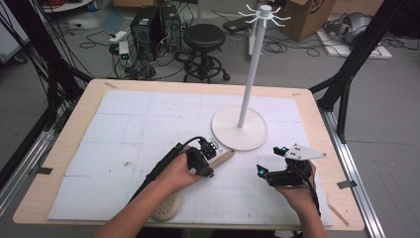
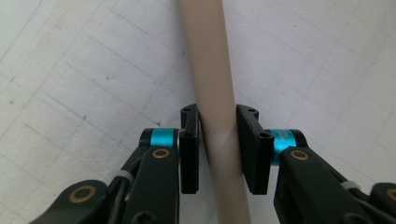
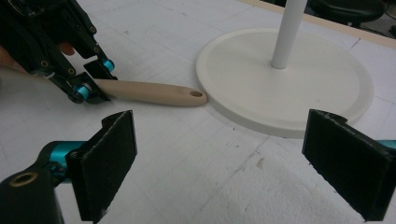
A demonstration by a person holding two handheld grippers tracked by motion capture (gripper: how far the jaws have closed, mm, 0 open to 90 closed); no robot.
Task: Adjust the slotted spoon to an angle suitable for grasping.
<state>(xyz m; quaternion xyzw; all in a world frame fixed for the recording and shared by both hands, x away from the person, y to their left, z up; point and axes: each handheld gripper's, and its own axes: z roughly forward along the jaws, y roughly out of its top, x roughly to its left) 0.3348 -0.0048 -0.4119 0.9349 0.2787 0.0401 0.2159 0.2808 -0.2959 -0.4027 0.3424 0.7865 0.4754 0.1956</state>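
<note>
A beige wooden handle (image 1: pixel 224 157) with a hole in its end lies on the white gridded mat (image 1: pixel 138 124), its tip just short of the round base (image 1: pixel 240 129) of a white hook stand. My left gripper (image 1: pixel 212 149) is shut on the handle (image 2: pixel 210 70), one pad pressed to each side. From the right gripper view, the left gripper (image 3: pixel 95 79) clamps the handle (image 3: pixel 154 92) close to the base (image 3: pixel 280 79). My right gripper (image 1: pixel 270 159) rests to the right, open, its jaws (image 3: pixel 222 135) wide apart over bare mat.
The stand's thin pole (image 1: pixel 249 74) rises to a ring of hooks (image 1: pixel 265 15). A pale rounded object (image 1: pixel 166 208) lies by the left forearm at the front edge. A thin wooden stick (image 1: pixel 339 213) sits at the front right corner. A stool and computers stand beyond the table.
</note>
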